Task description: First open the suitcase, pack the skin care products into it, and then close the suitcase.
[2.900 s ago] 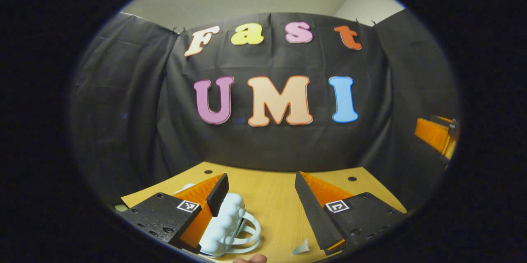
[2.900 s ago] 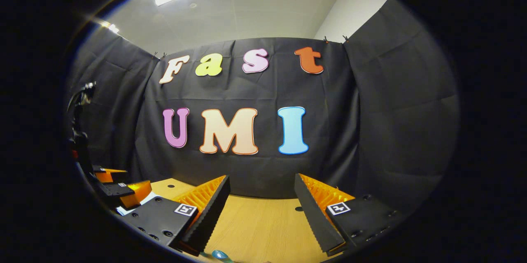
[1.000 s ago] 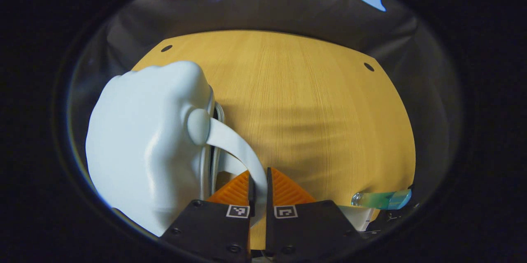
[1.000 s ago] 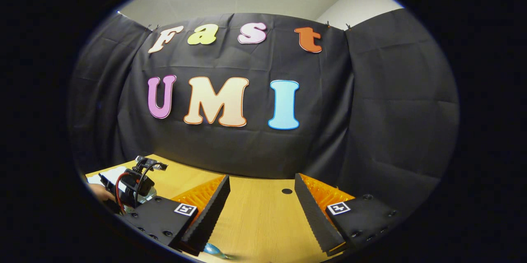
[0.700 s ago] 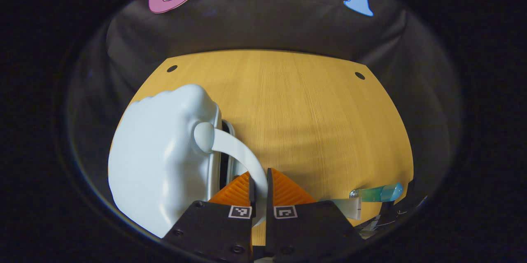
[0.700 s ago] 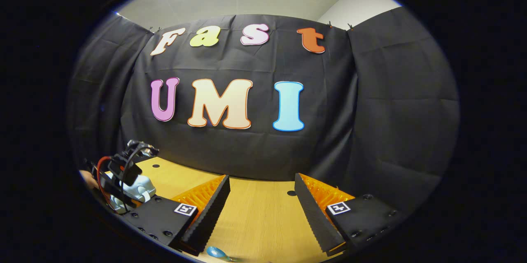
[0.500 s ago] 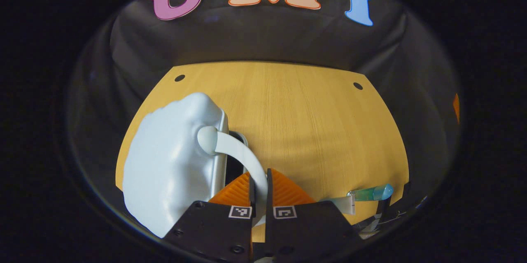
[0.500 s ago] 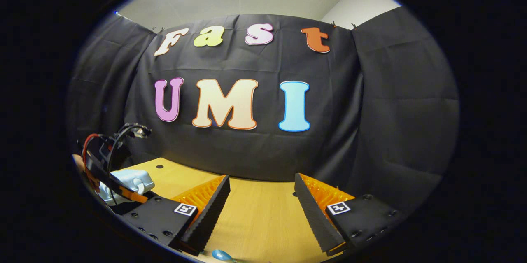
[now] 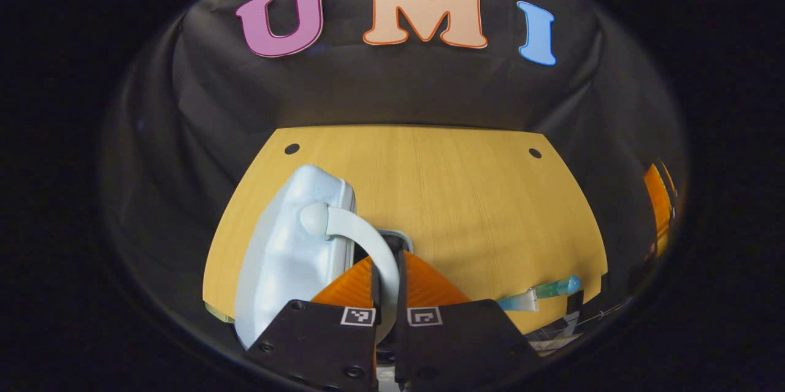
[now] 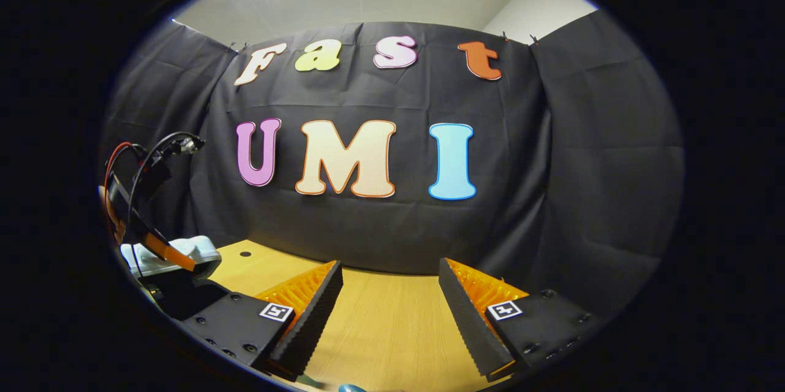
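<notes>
Lid (image 9: pixel 288 257) swung higher since earlier; left gripper (image 9: pixel 386 284) pinching handle (image 9: pixel 368 245), right gripper (image 10: pixel 389 318) spread. Keep lifting toward 12 o'clock, steady arc.

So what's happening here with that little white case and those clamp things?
A person is opening a small pale blue-white hard-shell suitcase on the wooden table. The left gripper is shut on the suitcase's curved white handle, lifting the lid so a dark gap shows at the seam. The right gripper hovers open, holding nothing. A clear blue-green skincare tube lies on the table, not yet packed.
</notes>
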The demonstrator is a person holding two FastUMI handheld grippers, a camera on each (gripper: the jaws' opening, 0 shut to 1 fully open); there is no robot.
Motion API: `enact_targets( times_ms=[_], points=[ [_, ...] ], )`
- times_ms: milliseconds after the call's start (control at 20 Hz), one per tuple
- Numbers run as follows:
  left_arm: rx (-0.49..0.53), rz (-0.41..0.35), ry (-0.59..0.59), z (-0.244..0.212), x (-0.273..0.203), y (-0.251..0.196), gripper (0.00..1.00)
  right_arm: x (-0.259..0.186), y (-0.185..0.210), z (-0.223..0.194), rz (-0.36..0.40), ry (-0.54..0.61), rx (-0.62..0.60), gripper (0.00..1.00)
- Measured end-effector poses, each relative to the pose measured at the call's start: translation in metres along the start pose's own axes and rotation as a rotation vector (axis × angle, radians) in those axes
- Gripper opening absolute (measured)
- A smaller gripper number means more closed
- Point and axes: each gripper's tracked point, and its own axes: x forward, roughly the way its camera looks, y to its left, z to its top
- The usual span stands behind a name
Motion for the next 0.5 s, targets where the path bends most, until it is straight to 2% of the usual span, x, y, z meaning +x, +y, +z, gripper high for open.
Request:
enact_targets(
  times_ms=[200,500],
  points=[
    [0.005,0.016,-0.049,0.013,-0.015,0.048,0.05,0.012,0.023,0.006,0.001,-0.017,-0.021,0.99],
    [0.059,0.11,-0.135,0.035,-0.031,0.132,0.05,0.022,0.066,0.01,-0.014,-0.035,-0.016,0.98]
  ],
)
